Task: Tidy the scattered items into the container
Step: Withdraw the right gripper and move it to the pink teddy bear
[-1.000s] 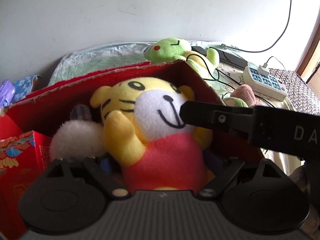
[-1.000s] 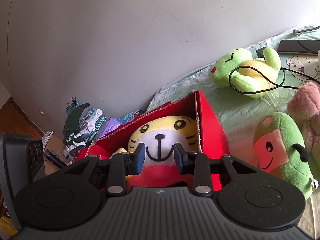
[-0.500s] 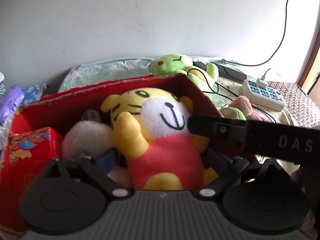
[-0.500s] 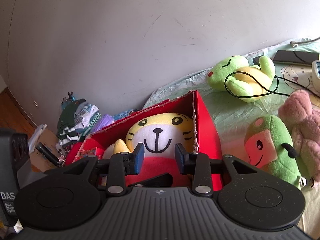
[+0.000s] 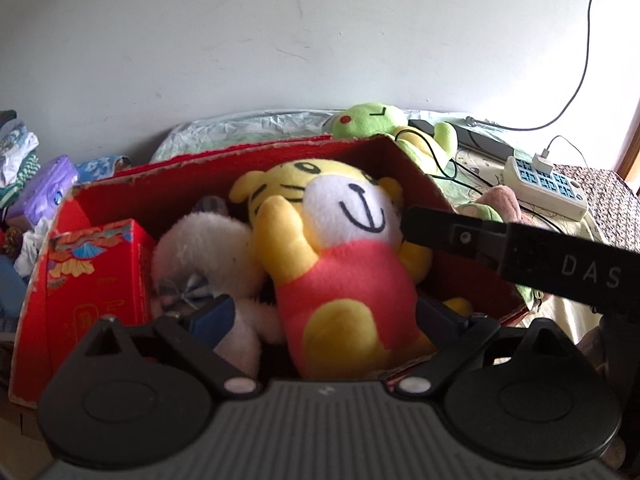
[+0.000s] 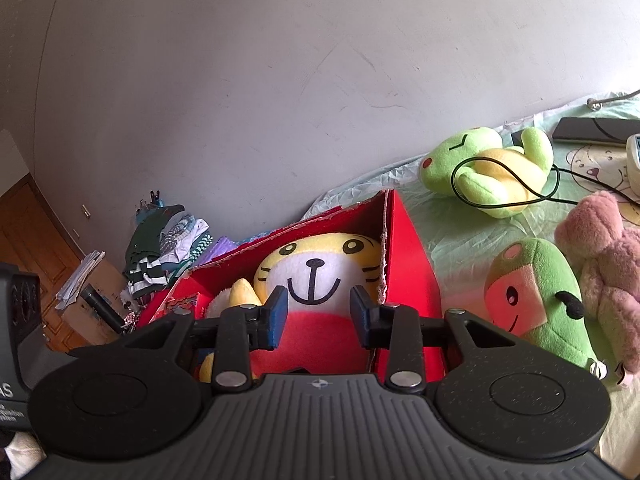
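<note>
**Red box and plush toys: stock at this moment**

- Left gripper (image 5: 326,318): jaws spread wide, holding nothing. Its blue pads (image 5: 212,317) stand either side of the tiger's lower body without visibly pressing it.
- Right gripper (image 6: 316,314): jaws parted, nothing between the fingers. In the left wrist view its dark body reaches in from the right, with its tip at the tiger's cheek; contact cannot be told.
- Red box (image 5: 140,196): open-topped cardboard, directly ahead of and below both grippers.
- Tiger plush (image 5: 340,264): yellow, white muzzle, red top. Lies on its back inside the box, head towards the far wall, between the left gripper's fingers. In the right wrist view its face (image 6: 320,264) shows just past the fingertips.
- White fluffy toy (image 5: 204,252): inside the box, touching the tiger's side, ahead of the left gripper's left finger.
- Small red carton (image 5: 98,276): patterned, upright in the box's left end.
- Green frog plush (image 6: 486,168): outside the box, on the bedspread (image 6: 460,232) ahead and to the right of the right gripper, with a black cable (image 6: 512,178) looped over it.
- Green pod-shaped plush (image 6: 540,300): outside the box, just right of the right gripper's right finger.
- Pink plush (image 6: 604,268): beside the pod-shaped plush, further right.
- Power strip (image 5: 544,188): far right of the left gripper, on the bed.
</note>
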